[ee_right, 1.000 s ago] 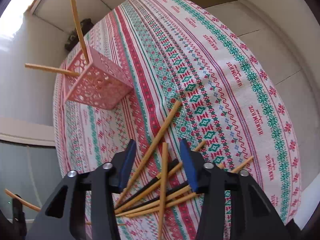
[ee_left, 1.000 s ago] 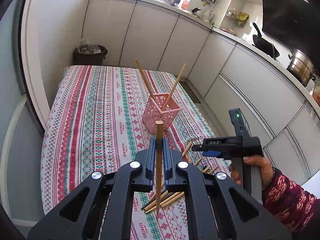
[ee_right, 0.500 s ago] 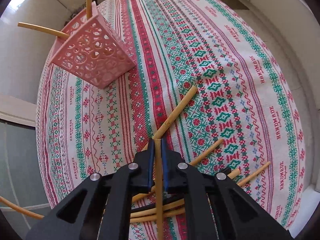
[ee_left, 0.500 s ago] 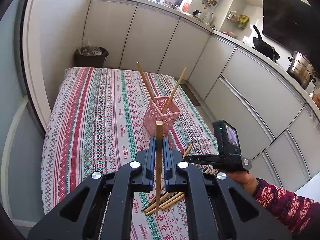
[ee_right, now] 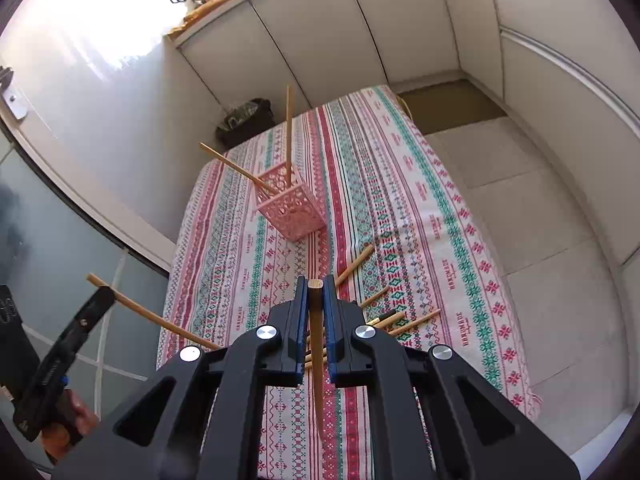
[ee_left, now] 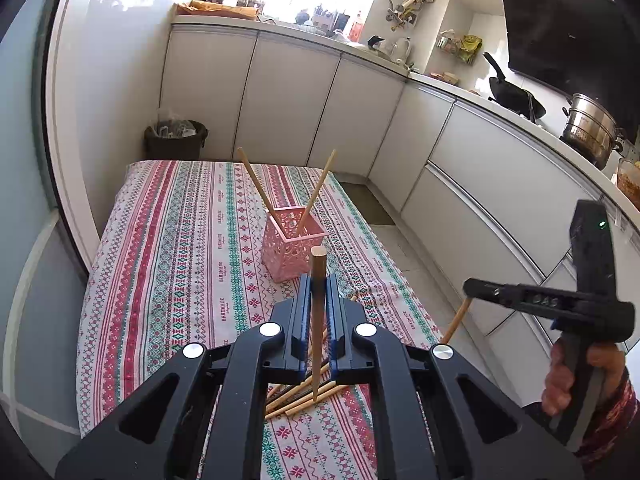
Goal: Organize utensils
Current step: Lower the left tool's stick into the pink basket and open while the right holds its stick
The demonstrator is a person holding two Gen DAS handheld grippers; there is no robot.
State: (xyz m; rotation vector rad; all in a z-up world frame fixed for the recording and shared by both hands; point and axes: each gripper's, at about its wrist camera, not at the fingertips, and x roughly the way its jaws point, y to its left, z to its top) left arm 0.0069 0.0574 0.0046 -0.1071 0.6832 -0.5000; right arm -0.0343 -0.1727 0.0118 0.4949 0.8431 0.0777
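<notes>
Between right tool (ee_right: 315,300) pads: wooden chopstick (ee_right: 317,344), pinched, lifted clear of surface (ee_right: 460,240); a second ago this tool was spread over loose pile (ee_right: 384,316) near front edge. Left tool (ee_left: 318,300) also pressed on own chopstick (ee_left: 318,320), as before. Both loaded, so next likely drop into pink holder (ee_left: 290,240), mid-surface, ahead of both tools, already holding two sticks.
</notes>
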